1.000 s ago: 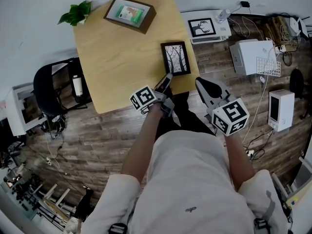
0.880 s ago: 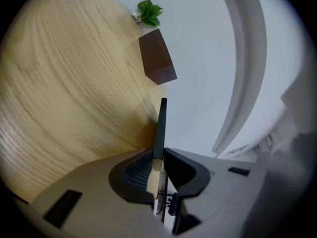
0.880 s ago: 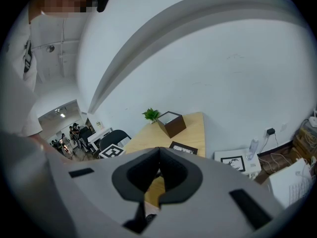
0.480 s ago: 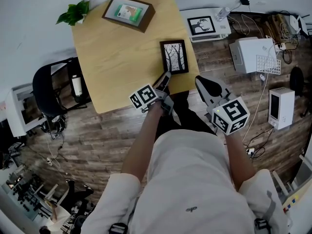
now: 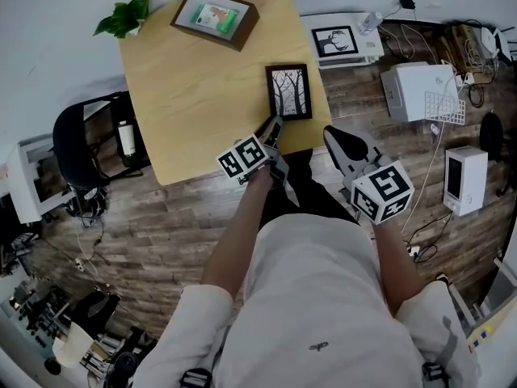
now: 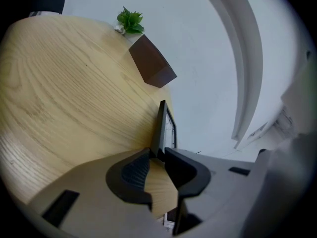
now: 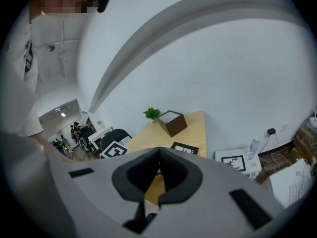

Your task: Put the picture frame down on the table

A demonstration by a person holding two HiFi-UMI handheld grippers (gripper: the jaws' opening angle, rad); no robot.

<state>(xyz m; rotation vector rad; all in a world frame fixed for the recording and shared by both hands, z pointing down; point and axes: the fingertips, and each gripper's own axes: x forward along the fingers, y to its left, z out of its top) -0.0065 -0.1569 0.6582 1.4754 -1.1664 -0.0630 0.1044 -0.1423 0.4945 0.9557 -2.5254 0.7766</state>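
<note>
Risk lies at the edge: the picture frame [image 5: 289, 92], thin, rectangular and dark-rimmed round a tree print, sits near the right edge of the smooth pale-wood bench [image 5: 202, 95], so a skewed release could slide it off. Left tongs [image 6: 157, 155] are clenched on its near rim, and whether it lies fully flat cannot be told. Right tongs [image 7: 159, 152] are closed on nothing, clear of the bench.

table [image 5: 186, 95]: pale wood, smooth, matt, clear grain
frame [image 5: 289, 92]: black, smooth rim, at table's 4 o'clock
floor [image 5: 161, 217]: dark wood planks
left gripper [image 6: 157, 153]: matt grey plastic; ribbed black pads [image 6: 136, 170]
</note>
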